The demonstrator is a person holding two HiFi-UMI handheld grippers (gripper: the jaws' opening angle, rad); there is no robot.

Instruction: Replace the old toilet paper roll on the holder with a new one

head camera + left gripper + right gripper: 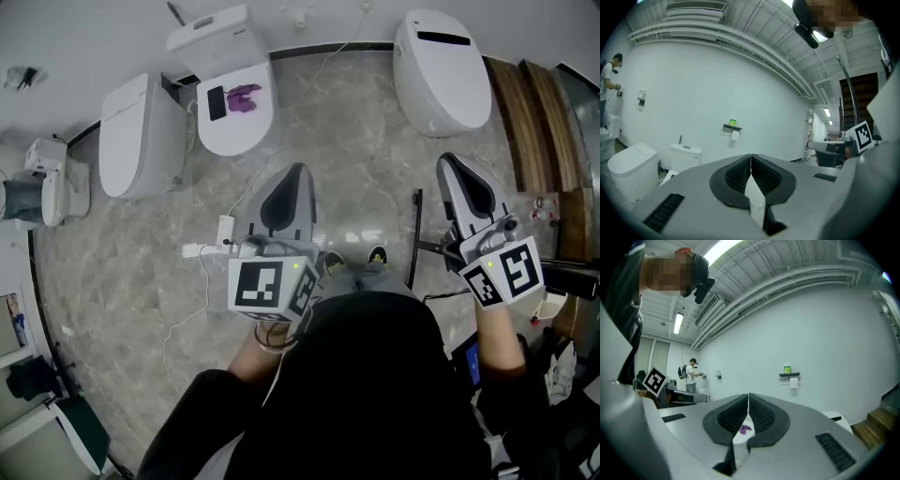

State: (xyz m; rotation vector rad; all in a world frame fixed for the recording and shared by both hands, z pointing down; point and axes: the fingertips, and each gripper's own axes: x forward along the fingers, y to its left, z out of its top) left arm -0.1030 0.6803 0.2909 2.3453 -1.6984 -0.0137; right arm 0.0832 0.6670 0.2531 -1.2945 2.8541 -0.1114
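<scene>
The black wall-mounted holder shelf point(732, 127) with its white hanging toilet paper roll point(735, 135) is at 12 o'clock, well apart from both tongs. The small green box point(732, 122) on it bears print too small to read. Left gripper point(750, 157) and right gripper point(748, 394) are pressed closed and hold nothing. At 11 o'clock, a white closed toilet lid point(234, 131) carries a purple crumpled thing point(244, 97), not identifiable, beside a black flat slab point(217, 102).

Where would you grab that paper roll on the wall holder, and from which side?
Probably its round body, coming straight at the roll from the front. A shelf sits right above it and the wall is behind, so top and back look blocked. It is too far off and small to show how it is mounted, so which end slides free I cannot tell.
</scene>
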